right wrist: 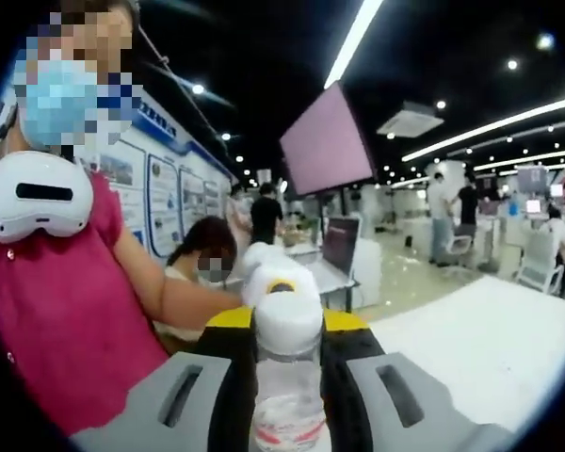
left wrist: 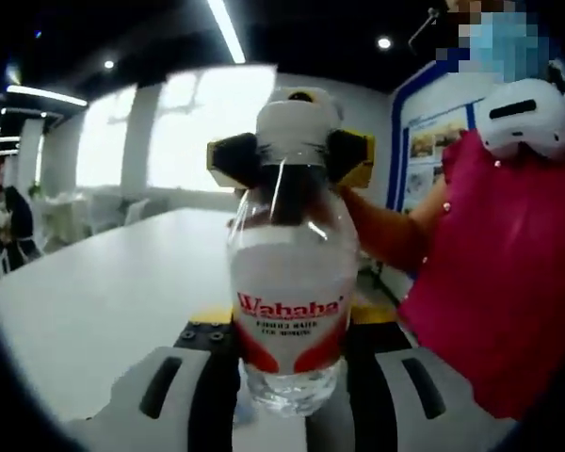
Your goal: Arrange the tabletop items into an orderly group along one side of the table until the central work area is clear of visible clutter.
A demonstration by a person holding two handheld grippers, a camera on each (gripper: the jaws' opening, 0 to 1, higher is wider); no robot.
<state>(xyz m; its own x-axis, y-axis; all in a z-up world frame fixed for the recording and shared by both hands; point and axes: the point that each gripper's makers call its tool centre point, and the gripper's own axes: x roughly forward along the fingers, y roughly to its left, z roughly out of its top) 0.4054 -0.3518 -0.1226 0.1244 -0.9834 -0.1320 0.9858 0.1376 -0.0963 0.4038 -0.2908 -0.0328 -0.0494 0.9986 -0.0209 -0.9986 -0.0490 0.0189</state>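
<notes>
the water bottle (left wrist: 287,282) stands upright, long axis vertical. left gripper (left wrist: 290,377) clamps its body; right gripper (right wrist: 287,377) clamps its neck just below the cap (right wrist: 287,322), above the table (left wrist: 94,301).

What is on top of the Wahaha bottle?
A white cap tops the bottle, pinched by the right gripper. The cap's top face cannot be seen.
</notes>
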